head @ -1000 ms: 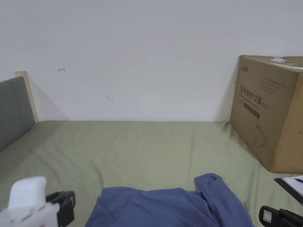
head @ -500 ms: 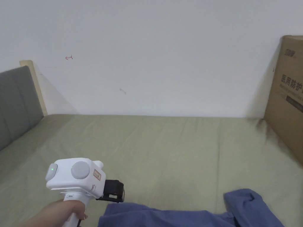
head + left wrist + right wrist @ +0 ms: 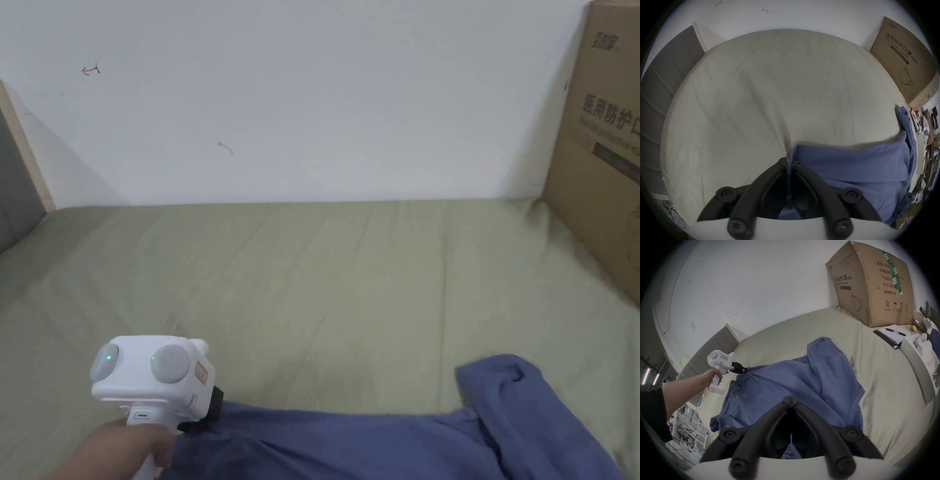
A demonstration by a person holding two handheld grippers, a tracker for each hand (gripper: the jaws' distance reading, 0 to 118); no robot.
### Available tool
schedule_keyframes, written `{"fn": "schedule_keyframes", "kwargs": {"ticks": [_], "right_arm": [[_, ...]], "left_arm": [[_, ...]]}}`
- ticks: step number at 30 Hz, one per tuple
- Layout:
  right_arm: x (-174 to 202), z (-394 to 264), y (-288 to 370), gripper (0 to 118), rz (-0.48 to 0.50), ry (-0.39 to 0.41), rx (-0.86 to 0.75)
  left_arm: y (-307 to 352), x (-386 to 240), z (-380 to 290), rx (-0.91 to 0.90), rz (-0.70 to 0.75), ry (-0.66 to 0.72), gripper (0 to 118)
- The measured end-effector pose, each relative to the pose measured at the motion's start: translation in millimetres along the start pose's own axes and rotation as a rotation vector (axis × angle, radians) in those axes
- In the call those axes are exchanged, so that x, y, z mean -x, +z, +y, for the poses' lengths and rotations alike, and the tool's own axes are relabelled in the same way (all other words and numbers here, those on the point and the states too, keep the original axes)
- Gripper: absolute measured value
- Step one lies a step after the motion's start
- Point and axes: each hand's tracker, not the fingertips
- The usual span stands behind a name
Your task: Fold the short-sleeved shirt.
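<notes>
Now logged: shirt [image 3: 794,386] corner pinched by left gripper [image 3: 790,164], carried outward since a second ago; right gripper [image 3: 791,400] pressed together; spreading presumably underway.

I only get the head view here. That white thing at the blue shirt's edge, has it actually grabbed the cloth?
Observer: Yes. In the left gripper view, the left tool has both jaws shut on a pinch of the shirt.
Visitor: Is there a second one?
Observer: The right tool is over the shirt's near part, jaws together. I cannot tell whether cloth is caught.
Visitor: Anything else on the bed?
Observer: A notepad with a pen lies beside the cardboard box.
</notes>
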Motion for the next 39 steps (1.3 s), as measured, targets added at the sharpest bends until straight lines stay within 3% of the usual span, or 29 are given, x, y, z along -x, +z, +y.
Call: {"fn": "schedule_keyframes", "kwargs": {"ticks": [3,7,10,12,13,14,16,17,24,25,27,29,34,39], "right_arm": [[-2.3,15.6,14.7,0,0.004,0.012,-0.108],[-18.6,78.6,23.2,0,-0.098,0.143,-0.278],[-54.0,136.7,-23.4,0,-0.114,0.056,-0.112],[-83.4,156.9,-71.3,0,-0.140,-0.034,0.084],[-101.8,161.3,-98.6,0,-0.140,-0.116,0.187],[-114.0,161.3,-117.5,21,-0.157,-0.159,0.247],[-134.7,158.9,-155.8,90,-0.204,-0.220,0.361],[-140.6,156.2,-170.0,109,-0.236,-0.222,0.383],[-156.4,158.7,-238.7,102,-0.284,-0.252,0.436],[-154.5,159.1,-241.1,88,-0.286,-0.245,0.439],[-148.0,160.1,-237.1,0,-0.257,-0.199,0.432],[-139.8,158.1,-227.2,0,-0.287,-0.157,0.415],[-138.3,171.0,-173.8,0,-0.167,-0.155,0.294],[-115.6,185.8,-80.7,0,-0.102,-0.114,0.167]], "left_arm": [[21.2,14.7,-1.1,-0.065,-0.051,0.106,2],[57.3,24.4,-0.4,-0.163,-0.109,0.150,2],[76.5,14.9,-5.9,-0.167,-0.094,0.090,2],[78.9,11.1,-11.4,-0.169,-0.075,0.051,2],[78.8,8.8,-12.7,-0.163,-0.077,0.043,2],[77.5,7.9,-15.0,-0.159,-0.075,0.038,2],[73.7,8.2,-18.3,-0.155,-0.068,0.026,2],[70.9,9.1,-17.6,-0.151,-0.066,0.023,2],[49.7,13.2,-22.1,-0.088,-0.035,-0.028,2],[46.9,14.6,-22.3,-0.082,-0.035,-0.027,2],[40.5,14.7,-25.3,-0.064,-0.023,-0.028,2],[35.4,16.4,-28.1,-0.047,-0.014,-0.026,2],[48.8,23.1,-34.6,-0.072,-0.012,0.027,2],[113.4,29.5,-37.7,-0.174,-0.040,0.052,2]]}}
